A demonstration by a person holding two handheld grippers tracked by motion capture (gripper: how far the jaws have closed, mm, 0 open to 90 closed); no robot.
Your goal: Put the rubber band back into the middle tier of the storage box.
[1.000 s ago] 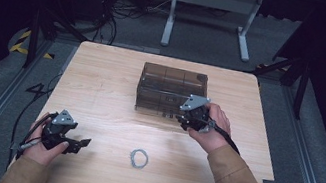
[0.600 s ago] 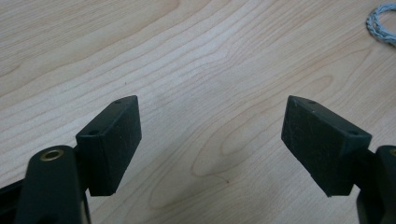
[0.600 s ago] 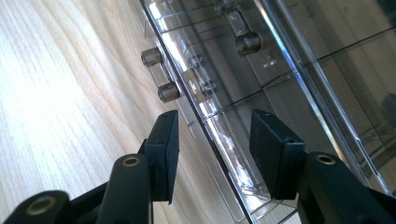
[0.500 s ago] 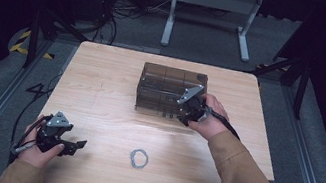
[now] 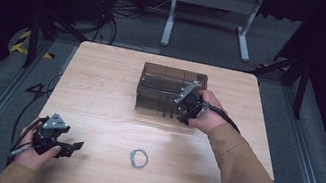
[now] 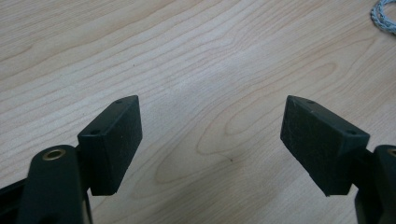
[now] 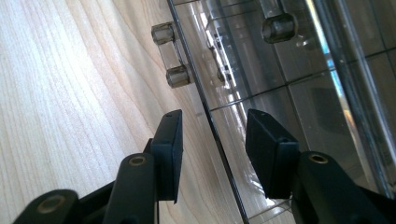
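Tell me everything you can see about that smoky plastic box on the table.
The box is see-through, smoke-tinted plastic, rectangular, with inner dividers forming compartments. It sits flat on the far middle of the wooden table. The right gripper view shows small clear cylindrical hinge or latch knobs along one edge. The right gripper is at its near right corner, jaws straddling a thin wall edge, pads not visibly pressing it. Contents cannot be made out.
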